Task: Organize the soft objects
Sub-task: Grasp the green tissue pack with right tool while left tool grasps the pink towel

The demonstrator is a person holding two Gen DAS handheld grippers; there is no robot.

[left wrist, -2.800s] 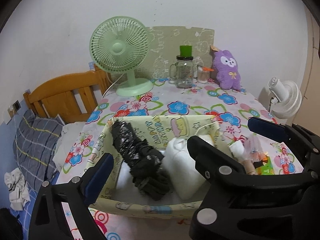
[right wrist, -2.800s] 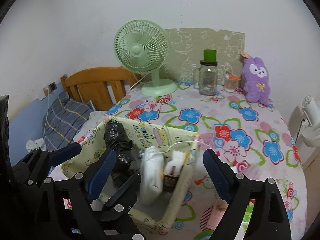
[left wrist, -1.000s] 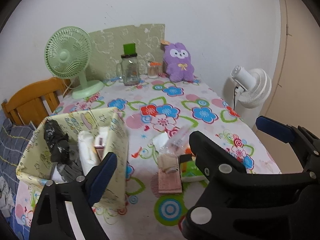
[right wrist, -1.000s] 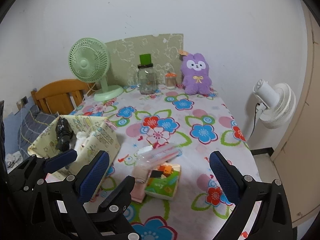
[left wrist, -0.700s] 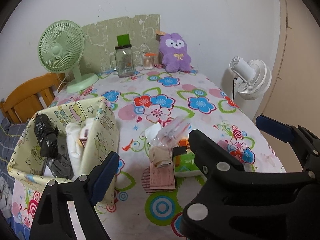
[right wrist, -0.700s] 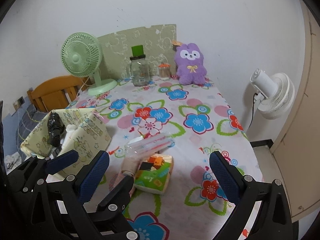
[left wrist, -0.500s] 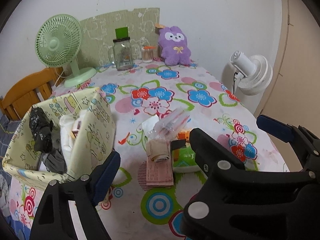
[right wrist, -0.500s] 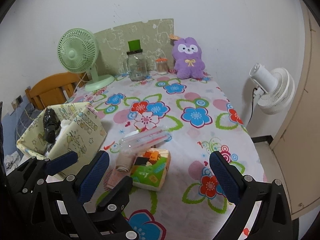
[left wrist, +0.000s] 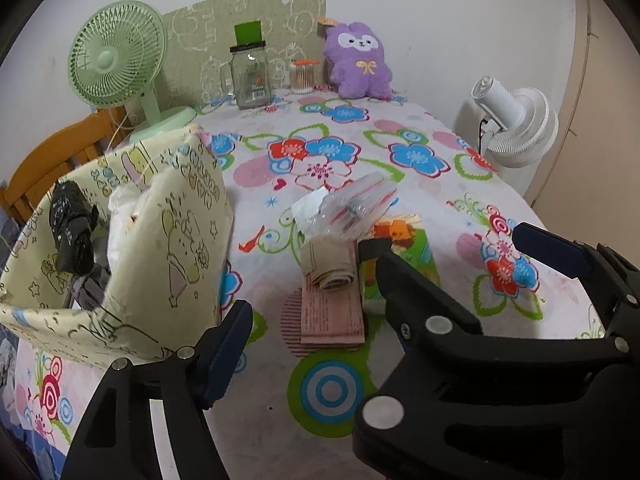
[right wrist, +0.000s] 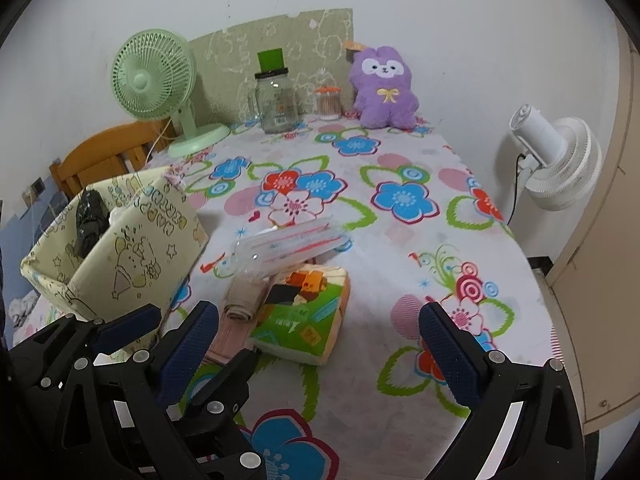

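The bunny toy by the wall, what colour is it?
The bunny toy is purple with a white face and a yellow bow, clearest in the right wrist view.

green packet [left wrist: 416, 248]: partly hidden behind right tool's arm | fabric bin [left wrist: 176, 248]: contents below wall unseen | pink cloth [right wrist: 224, 340]: part-covered by left tool | jar [left wrist: 250, 76] label: illegible

Soft things on a flowery table [left wrist: 420, 128]

A yellow box [left wrist: 176, 248] stands left of a rolled cloth [left wrist: 332, 264]. A clear bag [left wrist: 352, 208] lies just behind the cloth.
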